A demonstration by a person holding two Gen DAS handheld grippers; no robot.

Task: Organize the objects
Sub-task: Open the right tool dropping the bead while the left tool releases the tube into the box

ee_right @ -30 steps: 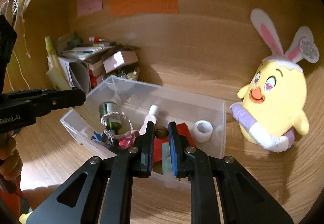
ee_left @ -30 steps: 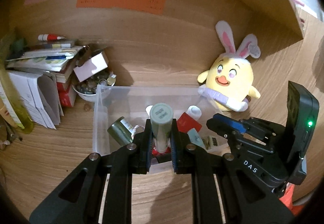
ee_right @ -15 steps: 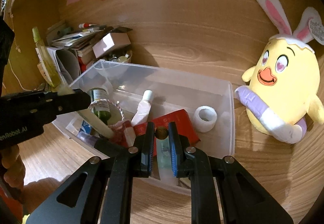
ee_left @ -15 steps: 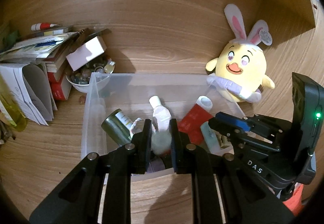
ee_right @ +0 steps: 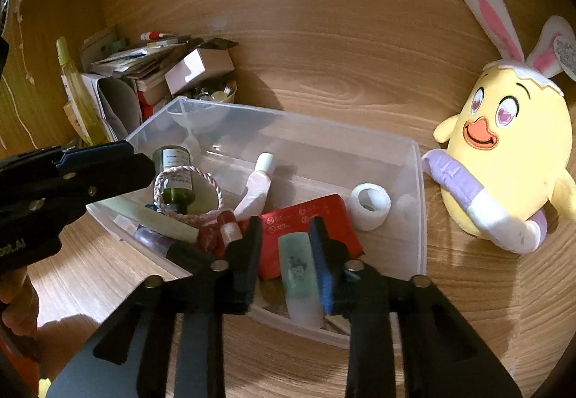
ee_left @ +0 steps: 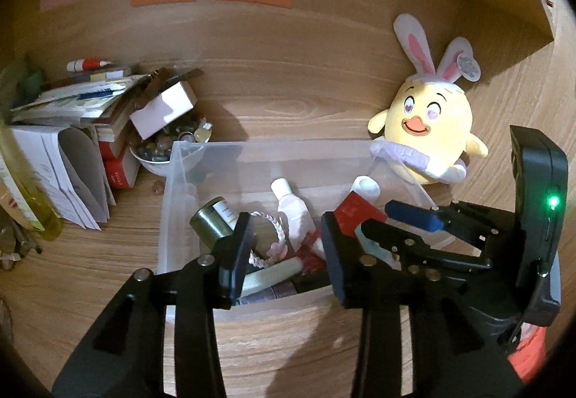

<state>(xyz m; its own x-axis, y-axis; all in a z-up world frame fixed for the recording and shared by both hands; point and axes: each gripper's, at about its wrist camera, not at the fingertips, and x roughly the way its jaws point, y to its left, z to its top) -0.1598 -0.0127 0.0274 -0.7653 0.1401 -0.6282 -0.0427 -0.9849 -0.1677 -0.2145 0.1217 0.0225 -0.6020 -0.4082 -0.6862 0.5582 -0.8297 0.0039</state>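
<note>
Right wrist view: table (ee_right: 324, 74) carries the clear bin (ee_right: 419, 182) just ahead, collecting loose clutter. Left gripper (ee_left: 286, 254) is opening above a pale tube (ee_left: 273, 273), nothing pinched. Right gripper (ee_right: 284, 246) is opening around a mint tube (ee_right: 298, 275) lying inside.
</note>
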